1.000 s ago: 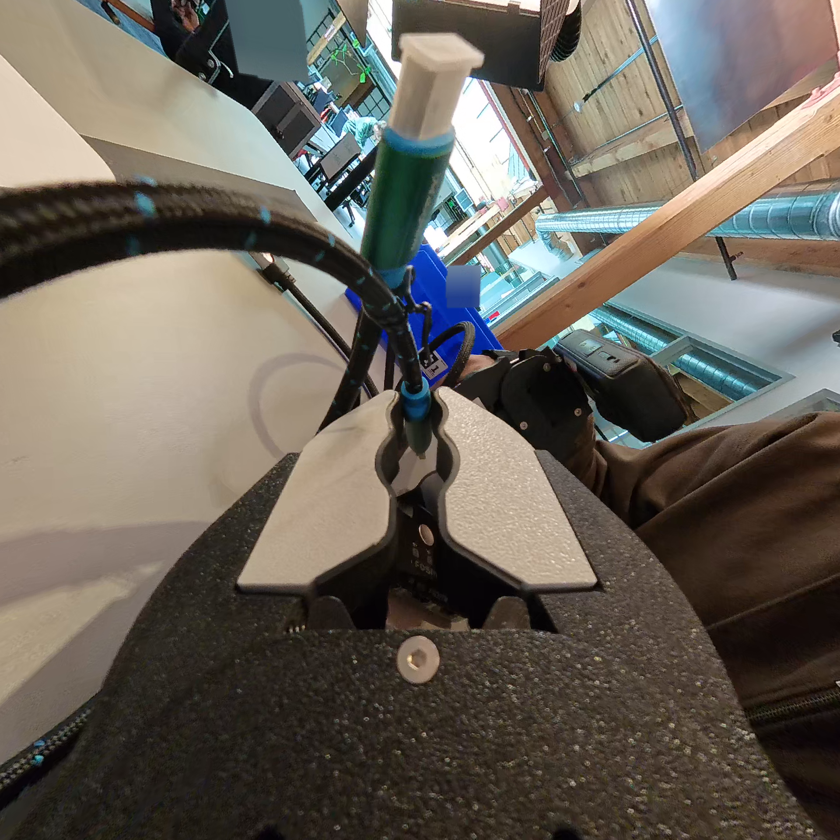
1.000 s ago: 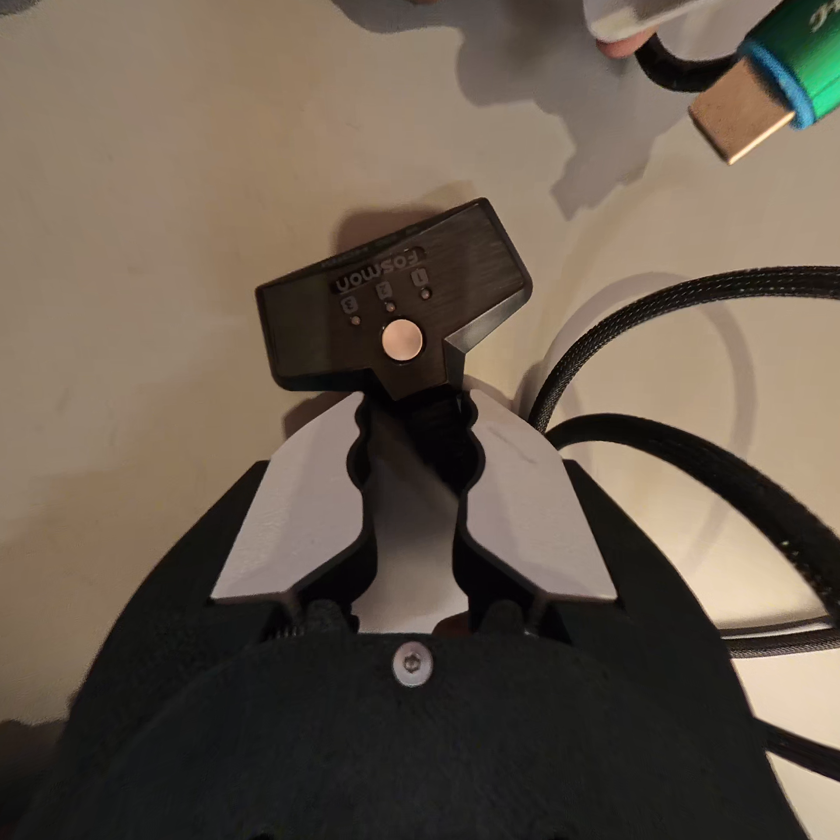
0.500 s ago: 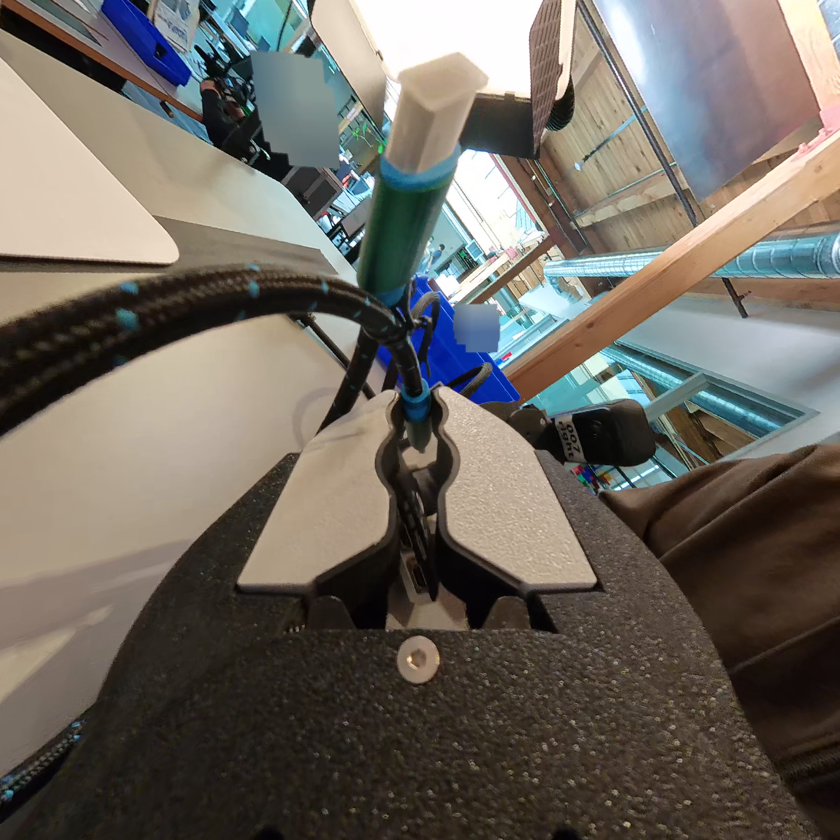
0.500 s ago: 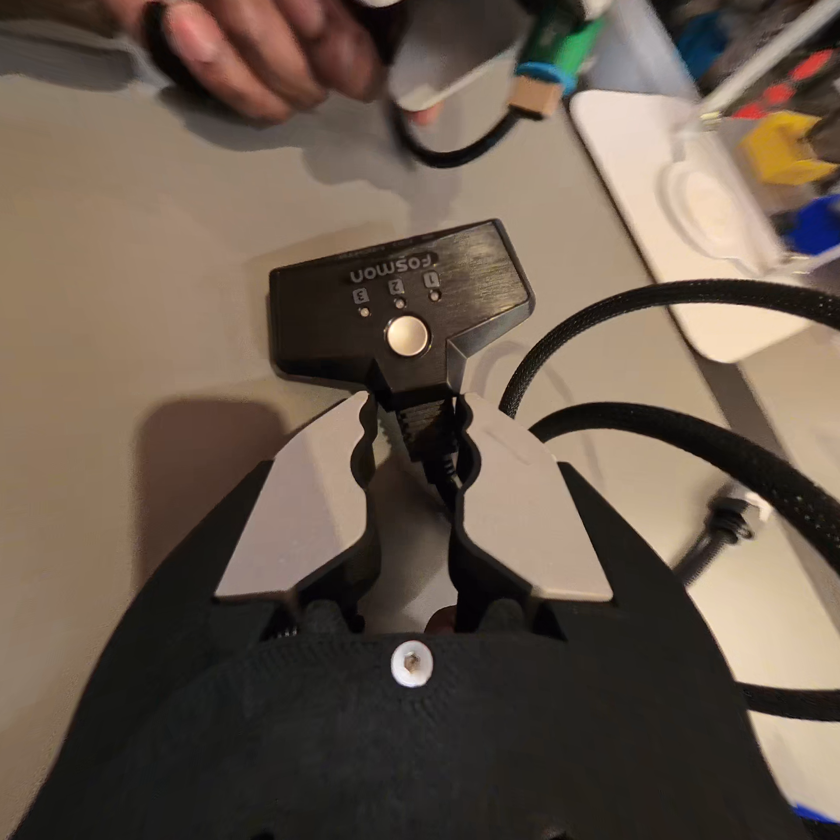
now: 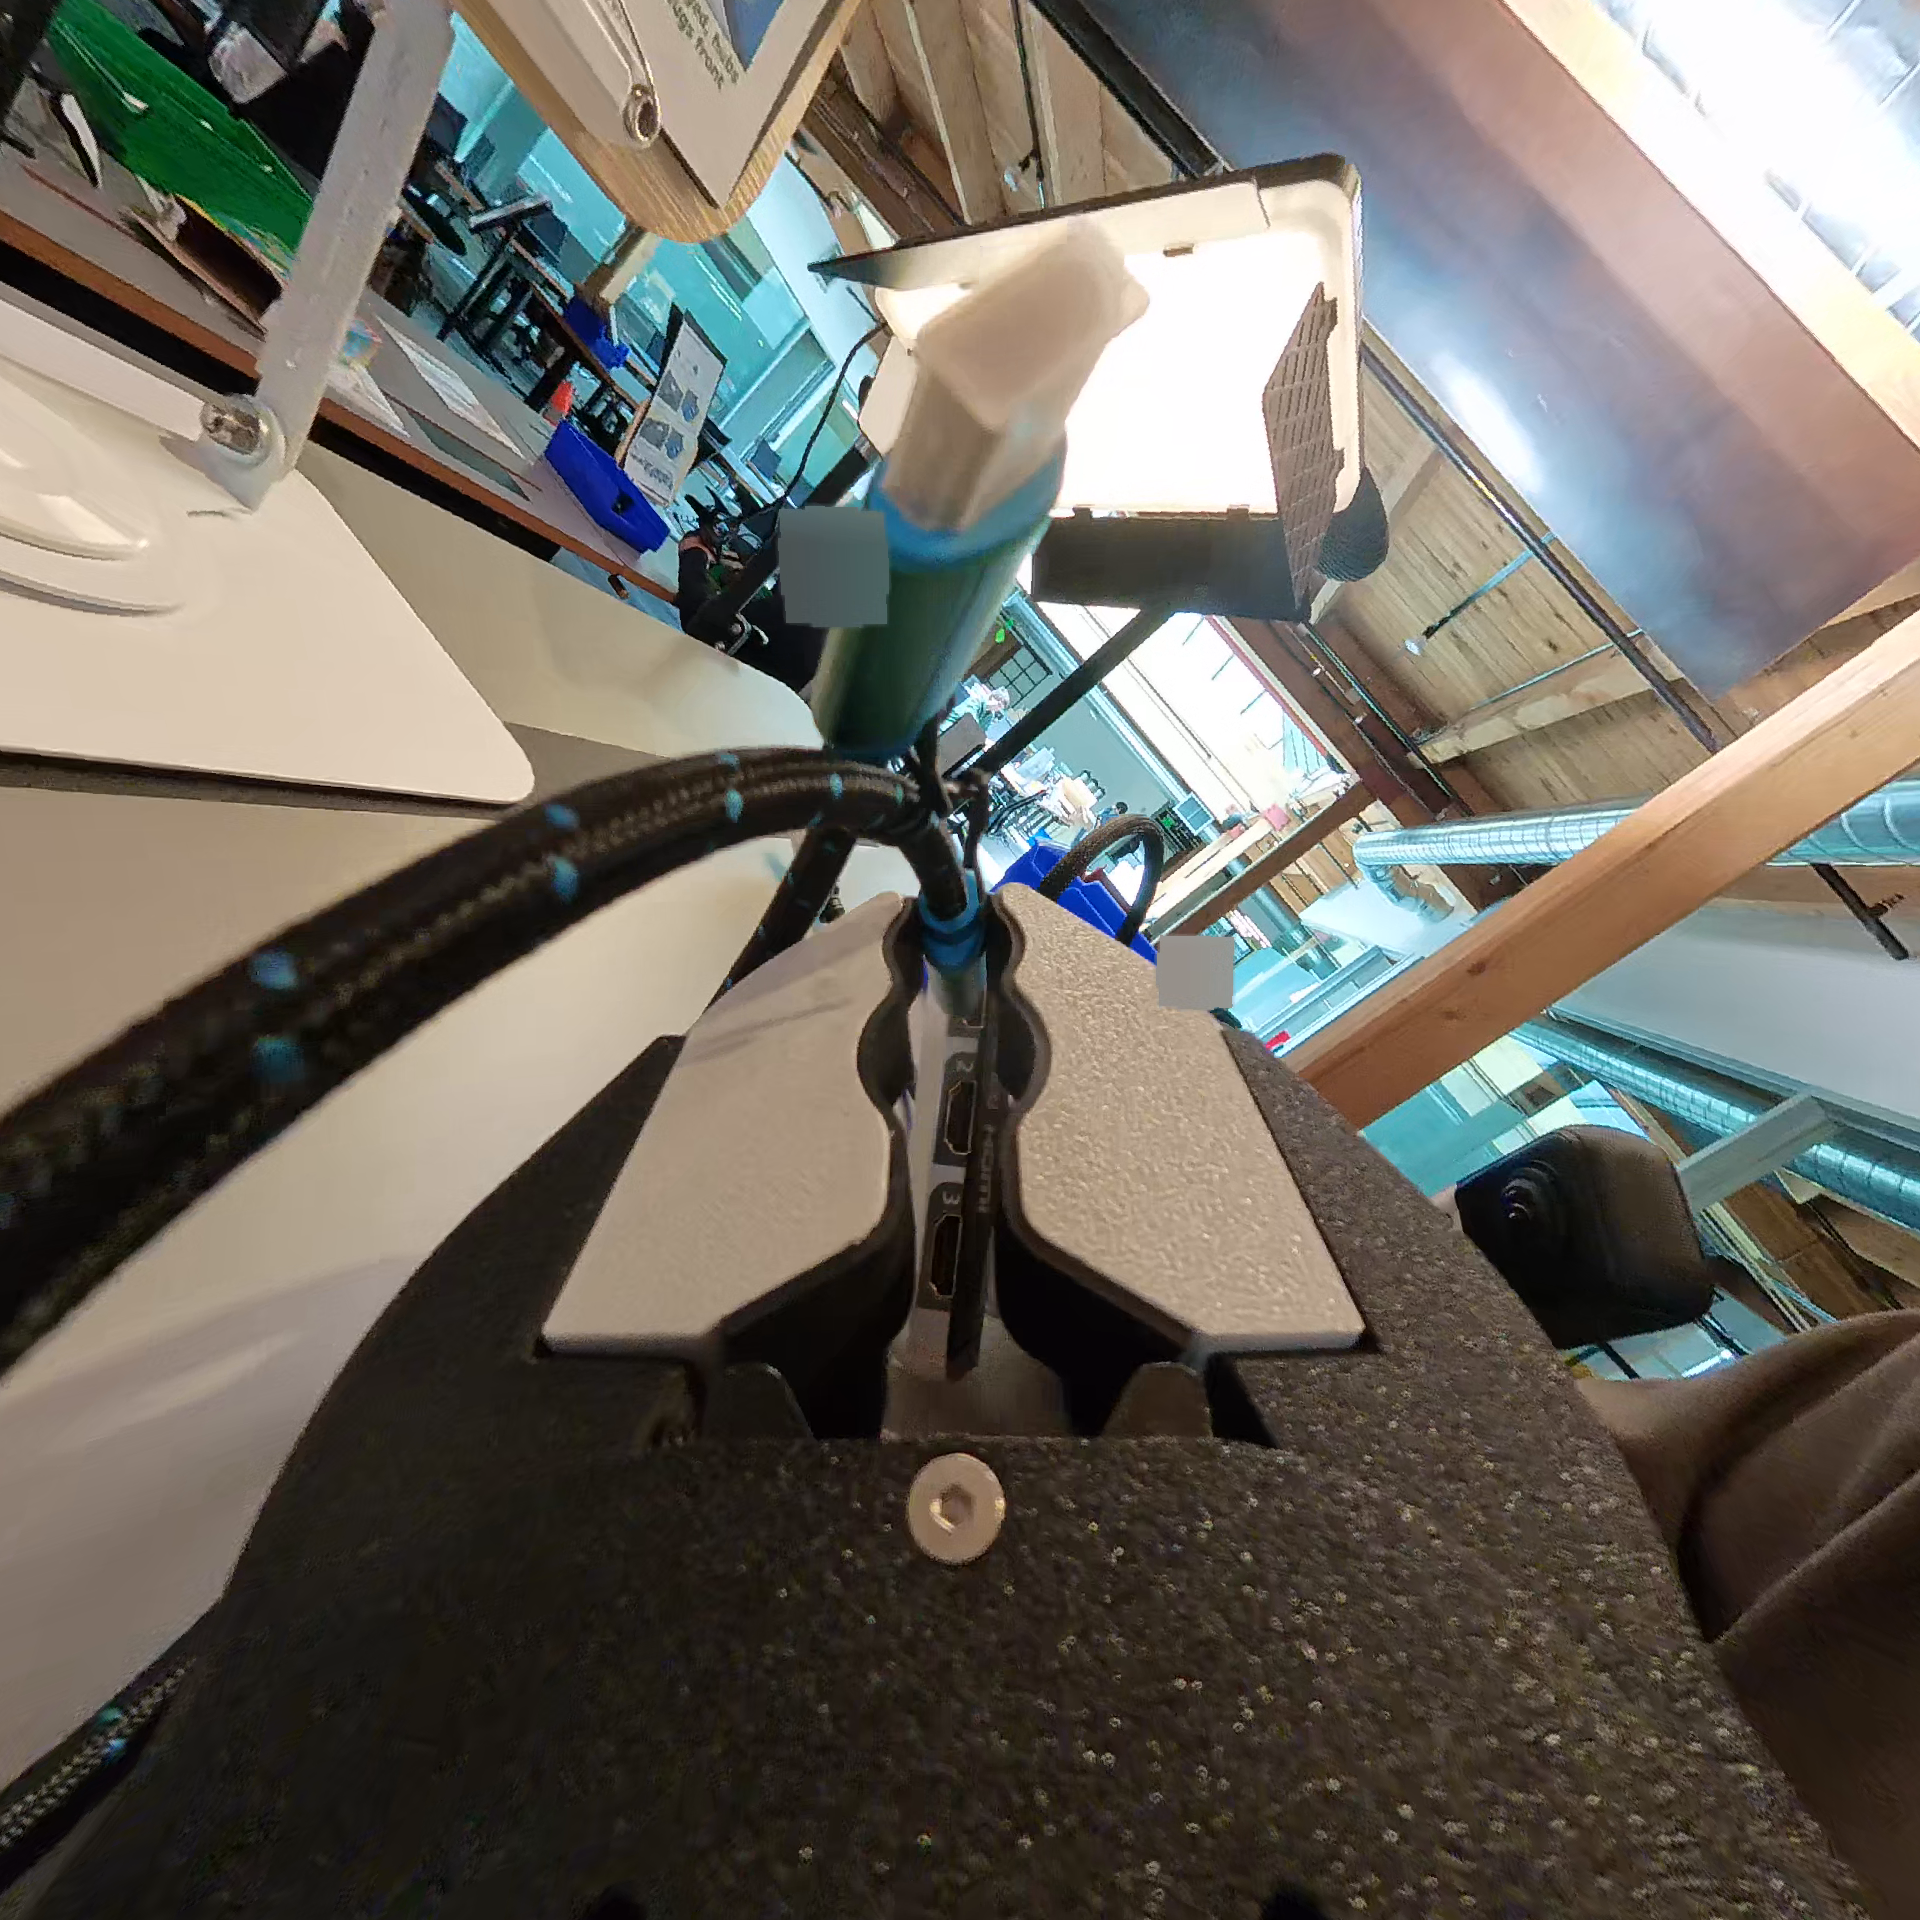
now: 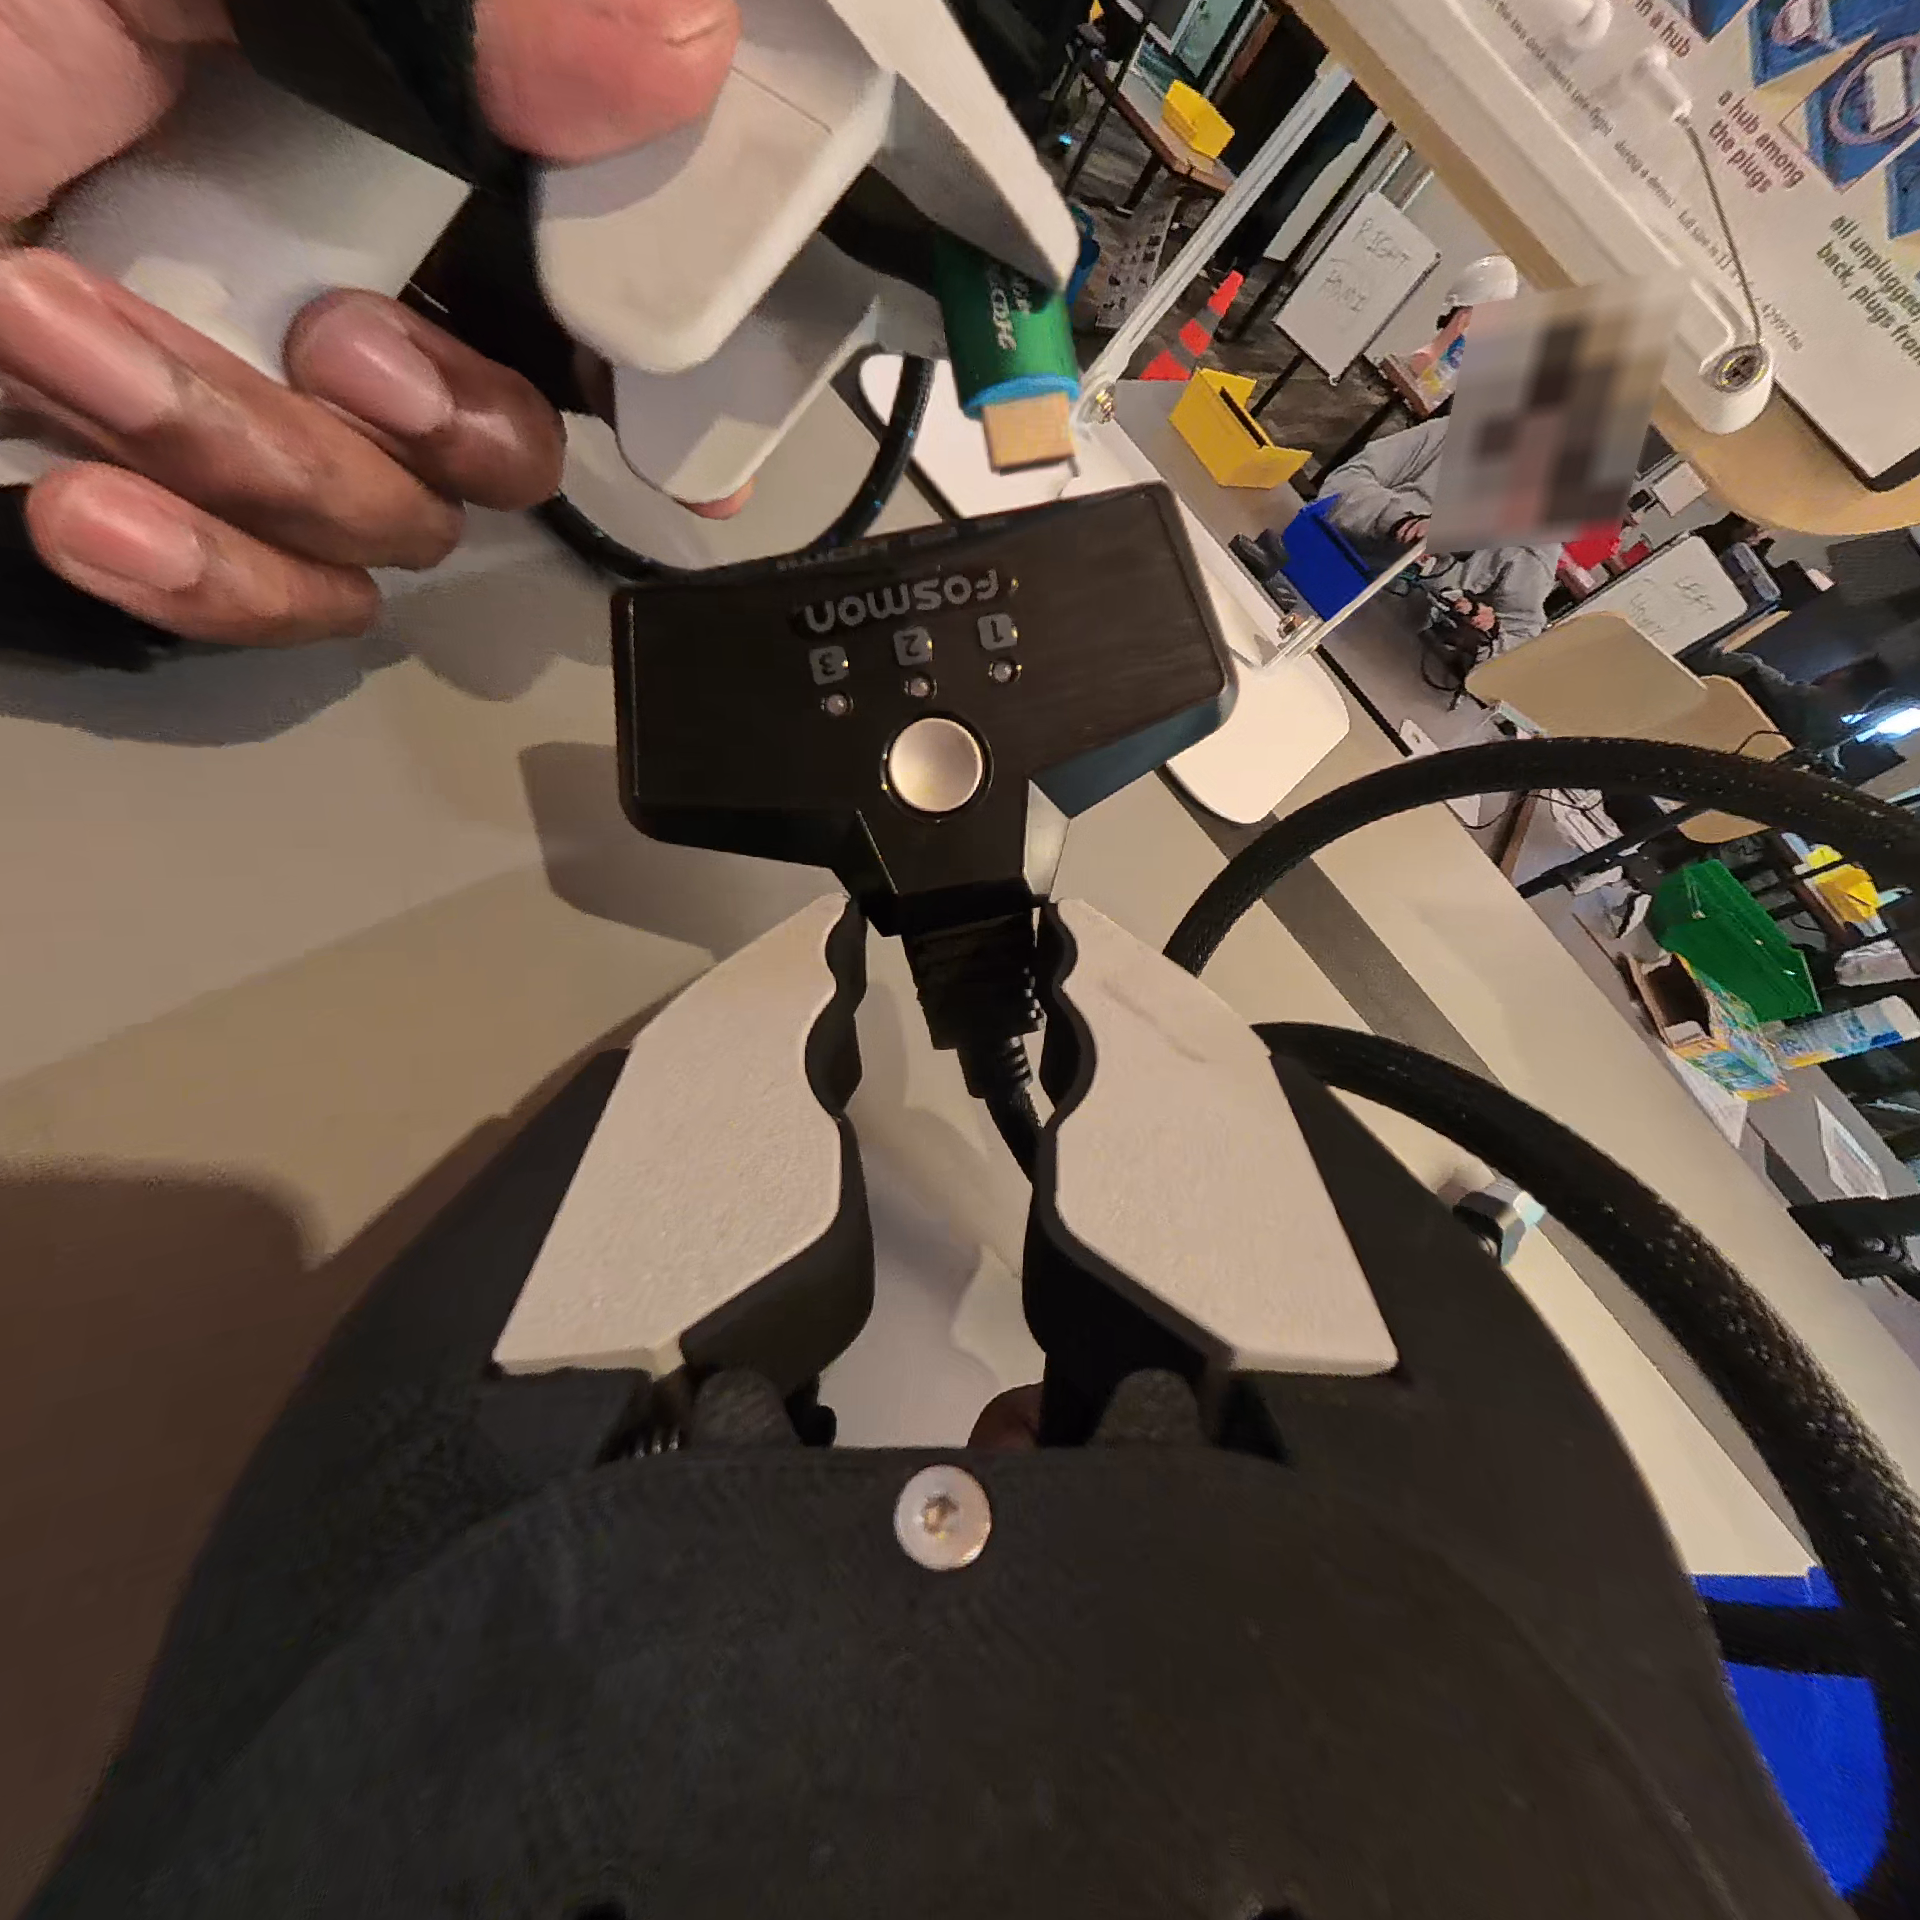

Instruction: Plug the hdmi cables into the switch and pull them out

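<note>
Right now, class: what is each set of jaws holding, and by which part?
Left gripper: the green plug, by its blue-collared cable end. Right gripper: the black switch box, by its rear cable plug.

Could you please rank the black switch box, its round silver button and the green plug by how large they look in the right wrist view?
1. Black switch box, clearly the largest.
2. Green plug, partly hidden by the other gripper's finger and farther off, so its true size is unsure.
3. Round silver button, the smallest.

Pale beige desk [image 6: 312,935], matte. White board [image 5: 260,665] lies flat at its far side; black braided cables [image 6: 1558,1226] loop over the right part. White stand base [image 5: 83,540] sits on the board.
</note>
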